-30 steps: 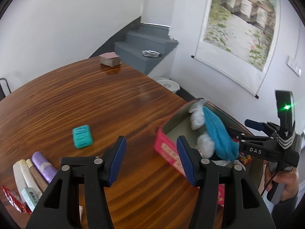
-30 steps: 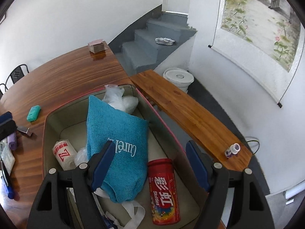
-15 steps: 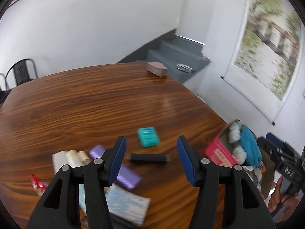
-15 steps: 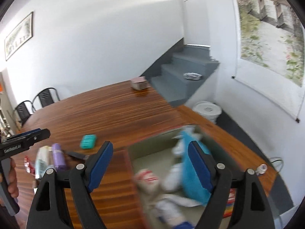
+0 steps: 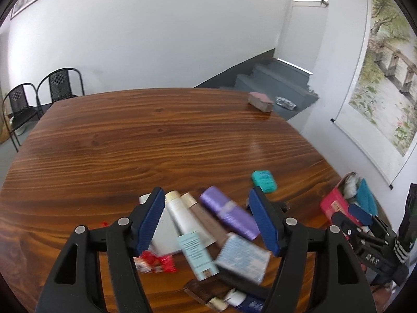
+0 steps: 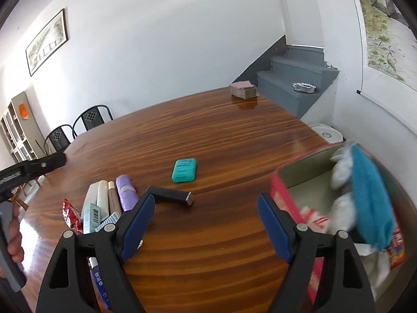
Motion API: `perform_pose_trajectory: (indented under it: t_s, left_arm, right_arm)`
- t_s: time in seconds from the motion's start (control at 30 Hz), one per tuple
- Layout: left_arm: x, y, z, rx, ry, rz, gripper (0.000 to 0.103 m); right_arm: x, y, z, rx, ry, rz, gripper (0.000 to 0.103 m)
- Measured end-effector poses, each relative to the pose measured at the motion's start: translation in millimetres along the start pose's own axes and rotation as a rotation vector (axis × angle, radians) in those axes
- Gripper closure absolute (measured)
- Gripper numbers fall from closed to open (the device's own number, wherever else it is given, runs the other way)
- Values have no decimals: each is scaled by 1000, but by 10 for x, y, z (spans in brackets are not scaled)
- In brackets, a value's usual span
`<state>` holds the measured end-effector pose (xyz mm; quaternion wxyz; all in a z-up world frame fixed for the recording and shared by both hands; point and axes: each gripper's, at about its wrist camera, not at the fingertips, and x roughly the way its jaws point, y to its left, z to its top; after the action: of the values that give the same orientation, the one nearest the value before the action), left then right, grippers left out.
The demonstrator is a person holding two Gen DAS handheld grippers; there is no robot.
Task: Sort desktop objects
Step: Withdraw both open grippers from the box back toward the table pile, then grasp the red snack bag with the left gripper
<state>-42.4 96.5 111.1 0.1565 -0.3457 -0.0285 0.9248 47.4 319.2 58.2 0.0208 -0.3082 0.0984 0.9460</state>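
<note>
My left gripper hovers over a heap of small items on the wooden table, its jaws opening and gripping nothing. Below it lie pale tubes, a purple roll, a blue-white packet and a red wrapper. A teal case lies just beyond. My right gripper stands open and empty over bare wood, between the heap and the red box. A black stick and the teal case lie ahead of it. The box holds a blue pouch.
A pink-topped block sits at the table's far edge. Behind it are grey stairs with a foil tray, and a white bucket stands on the floor. Two black chairs stand at the far left.
Both grippers have swung left, away from the red box and toward the heap of items. The left jaws now stand wider apart.
</note>
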Motion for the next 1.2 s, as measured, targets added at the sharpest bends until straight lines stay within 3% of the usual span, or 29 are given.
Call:
perform_pose_trajectory:
  t_s: [0.17, 0.33, 0.63, 0.87, 1.2]
  left_arm:
    - [0, 282, -167, -9, 26, 71, 32]
    - [120, 670, -376, -141, 80, 96, 32]
    - [426, 871, -570, -246, 146, 180, 32]
    - [650, 920, -693, -243, 191, 215, 32]
    - [588, 948, -716, -164, 185, 249, 32]
  right_arm:
    - [166, 86, -88, 3, 54, 17, 19]
    - [168, 137, -107, -16, 46, 10, 19]
    - [230, 91, -134, -2, 67, 5, 19]
    - [229, 108, -151, -13, 72, 1, 19]
    - [230, 102, -168, -14, 70, -7, 19]
